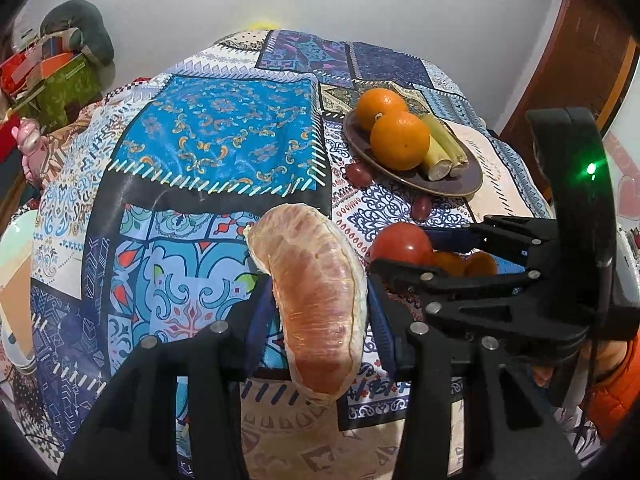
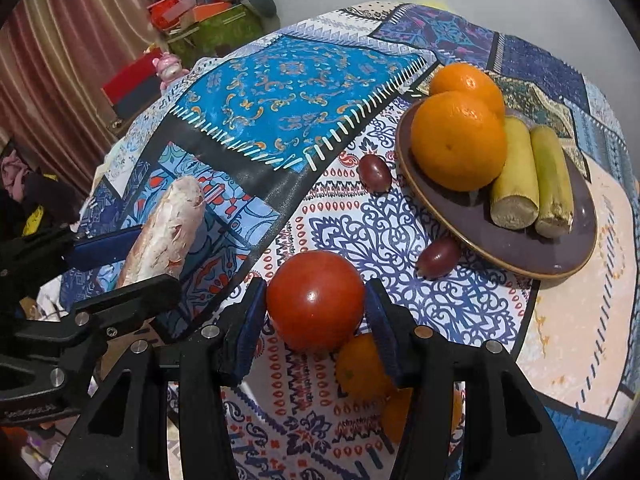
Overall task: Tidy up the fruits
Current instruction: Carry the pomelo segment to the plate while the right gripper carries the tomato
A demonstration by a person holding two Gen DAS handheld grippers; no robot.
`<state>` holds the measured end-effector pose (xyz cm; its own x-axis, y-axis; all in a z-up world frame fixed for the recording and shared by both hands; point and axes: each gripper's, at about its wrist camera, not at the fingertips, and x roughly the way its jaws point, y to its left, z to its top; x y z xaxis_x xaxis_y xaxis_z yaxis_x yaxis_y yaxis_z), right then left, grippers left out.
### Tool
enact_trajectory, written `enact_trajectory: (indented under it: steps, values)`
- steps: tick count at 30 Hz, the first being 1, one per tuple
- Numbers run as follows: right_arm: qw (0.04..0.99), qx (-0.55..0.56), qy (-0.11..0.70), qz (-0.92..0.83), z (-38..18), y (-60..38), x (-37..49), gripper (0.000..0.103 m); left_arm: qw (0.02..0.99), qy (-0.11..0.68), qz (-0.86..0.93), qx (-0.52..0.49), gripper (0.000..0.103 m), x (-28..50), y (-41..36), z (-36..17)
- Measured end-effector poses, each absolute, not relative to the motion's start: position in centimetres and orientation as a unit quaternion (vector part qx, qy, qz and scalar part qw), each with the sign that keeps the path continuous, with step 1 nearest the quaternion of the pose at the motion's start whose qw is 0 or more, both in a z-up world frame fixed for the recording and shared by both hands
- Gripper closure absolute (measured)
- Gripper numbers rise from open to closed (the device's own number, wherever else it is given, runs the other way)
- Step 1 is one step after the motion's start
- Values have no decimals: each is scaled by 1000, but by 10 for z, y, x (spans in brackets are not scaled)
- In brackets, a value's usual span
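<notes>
The left tool [image 1: 316,312] clamps a peeled pomelo segment [image 1: 316,300] aloft, ready for the plate [image 2: 520,256]; the right tool [image 2: 316,320] straddles the tomato [image 2: 316,300], grip uncertain.

I see a peeled pomelo segment [image 1: 320,304], pale pink and curved, raised off the counter. A glossy red tomato [image 2: 316,300] sits beside 2 small oranges [image 2: 360,364]. On the brown plate [image 2: 560,256] lie 2 big oranges [image 2: 458,140] and 2 sugarcane pieces [image 2: 516,176], with 2 grapes [image 2: 374,172] nearby.

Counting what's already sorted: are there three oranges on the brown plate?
No, the brown plate holds two oranges plus two pale green stalk pieces.
</notes>
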<state>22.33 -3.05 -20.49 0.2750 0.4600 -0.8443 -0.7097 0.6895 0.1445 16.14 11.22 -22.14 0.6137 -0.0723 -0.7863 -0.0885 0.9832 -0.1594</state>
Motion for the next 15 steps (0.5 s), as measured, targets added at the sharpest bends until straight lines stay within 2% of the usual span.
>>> enact_trajectory:
  steps: [6,15]
  values:
    - [788,-130,467,379,-201,-30,222,59,899,430,4,-86,57,162,108,-211]
    - [823,-117,416,369,-158,-57,219,59,914,401,-7,-68,57,175,92,-180]
